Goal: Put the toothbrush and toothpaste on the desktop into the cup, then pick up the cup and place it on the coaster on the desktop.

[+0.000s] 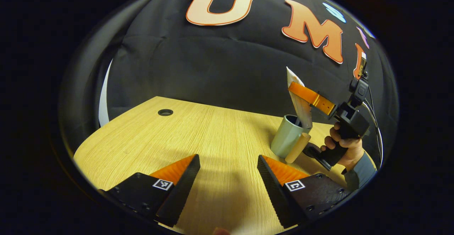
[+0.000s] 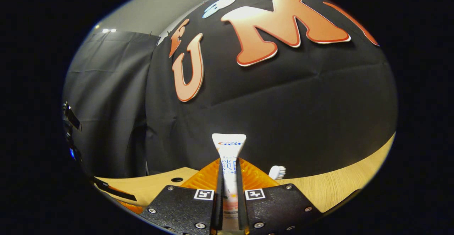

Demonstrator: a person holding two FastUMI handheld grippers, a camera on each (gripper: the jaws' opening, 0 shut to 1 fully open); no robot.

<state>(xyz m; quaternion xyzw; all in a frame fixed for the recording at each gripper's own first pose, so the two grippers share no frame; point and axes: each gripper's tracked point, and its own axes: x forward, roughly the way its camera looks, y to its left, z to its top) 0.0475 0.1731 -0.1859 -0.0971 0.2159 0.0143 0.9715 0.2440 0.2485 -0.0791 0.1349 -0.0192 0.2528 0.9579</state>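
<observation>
In the left gripper view a pale green cup [image 1: 285, 135] with a light wooden handle [image 1: 298, 148] stands at the right of the wooden table [image 1: 198, 135]. A white toothpaste tube [image 1: 301, 109] stands tilted with its lower end inside the cup, and my right gripper [image 1: 296, 89] is shut on its upper part. In the right gripper view the tube [image 2: 228, 144] is pinched between the fingers of my right gripper [image 2: 228, 165]. A white toothbrush head [image 2: 277, 172] pokes up just beyond the right finger. My left gripper [image 1: 228, 164] hovers open over bare table, well left of the cup.
A hand [image 1: 342, 146] in a grey sleeve holds the right gripper's handle beside the cup. A dark round thing [image 1: 311, 150] lies on the table at the cup's right. A round cable hole [image 1: 165, 112] sits at the table's far left.
</observation>
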